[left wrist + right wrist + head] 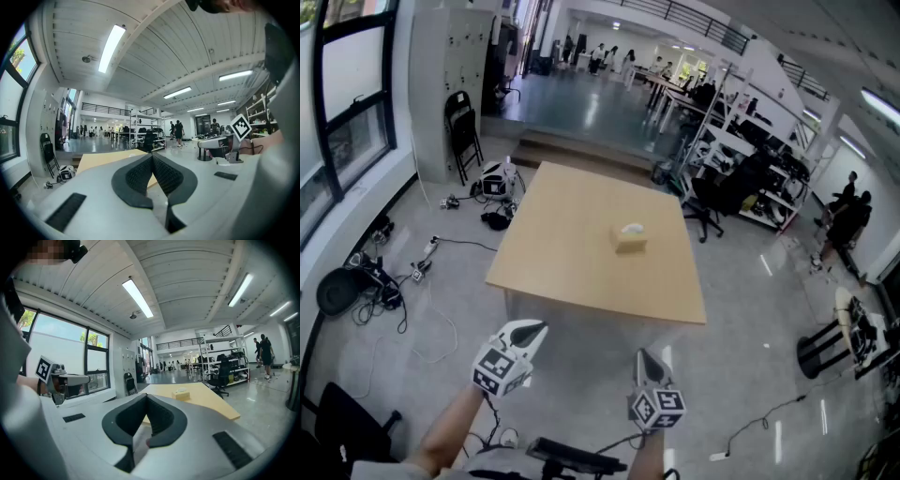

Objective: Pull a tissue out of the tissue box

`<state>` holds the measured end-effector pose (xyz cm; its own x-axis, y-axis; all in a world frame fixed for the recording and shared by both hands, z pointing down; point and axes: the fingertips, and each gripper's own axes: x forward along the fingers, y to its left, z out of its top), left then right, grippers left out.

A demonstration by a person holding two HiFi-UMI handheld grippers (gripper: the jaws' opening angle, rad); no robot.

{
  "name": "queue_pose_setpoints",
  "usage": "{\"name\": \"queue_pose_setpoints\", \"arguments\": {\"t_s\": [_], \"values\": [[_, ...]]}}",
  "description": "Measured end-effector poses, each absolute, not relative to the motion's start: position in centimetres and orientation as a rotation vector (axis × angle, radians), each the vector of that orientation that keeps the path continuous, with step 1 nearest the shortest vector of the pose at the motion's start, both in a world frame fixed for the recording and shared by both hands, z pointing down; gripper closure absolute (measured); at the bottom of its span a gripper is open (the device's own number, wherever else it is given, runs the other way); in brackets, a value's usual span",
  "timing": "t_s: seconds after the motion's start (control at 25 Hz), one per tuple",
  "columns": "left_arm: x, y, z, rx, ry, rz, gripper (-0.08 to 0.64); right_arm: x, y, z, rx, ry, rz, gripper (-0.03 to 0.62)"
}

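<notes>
A small tan tissue box point(629, 238) with a white tissue poking from its top sits near the middle of a light wooden table point(581, 272). Both grippers hang over the floor, short of the table's near edge. My left gripper point(530, 330) has its jaws together with nothing between them, and its own view shows the tips meeting point(152, 157) with the table point(96, 160) beyond; the box does not show there. My right gripper point(645, 359) is shut and empty too. In the right gripper view its tips point(146, 397) point toward the table, with the box point(181, 393) far ahead.
A black folding chair point(464, 131) and loose cables and gear point(495, 187) lie on the floor left of the table. An office chair point(708, 202) and shelving point(750, 159) stand at the right, a black stool point(820, 352) nearer. People stand far off.
</notes>
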<state>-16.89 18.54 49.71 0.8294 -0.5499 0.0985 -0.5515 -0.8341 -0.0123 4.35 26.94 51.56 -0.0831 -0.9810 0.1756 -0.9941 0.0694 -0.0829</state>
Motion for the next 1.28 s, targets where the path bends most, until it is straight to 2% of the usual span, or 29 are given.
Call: {"name": "queue_pose_setpoints", "arguments": {"t_s": [0.52, 1.28], "values": [[-16.6, 18.0, 50.1, 2.992, -0.895, 0.145, 0.552, 4.7, 26.8, 52.3, 2.105, -2.225, 0.305, 0.581], [-10.2, 20.0, 51.4, 2.976, -0.897, 0.167, 0.552, 9.4, 28.6, 53.4, 2.052, -2.267, 0.363, 0.581]]}}
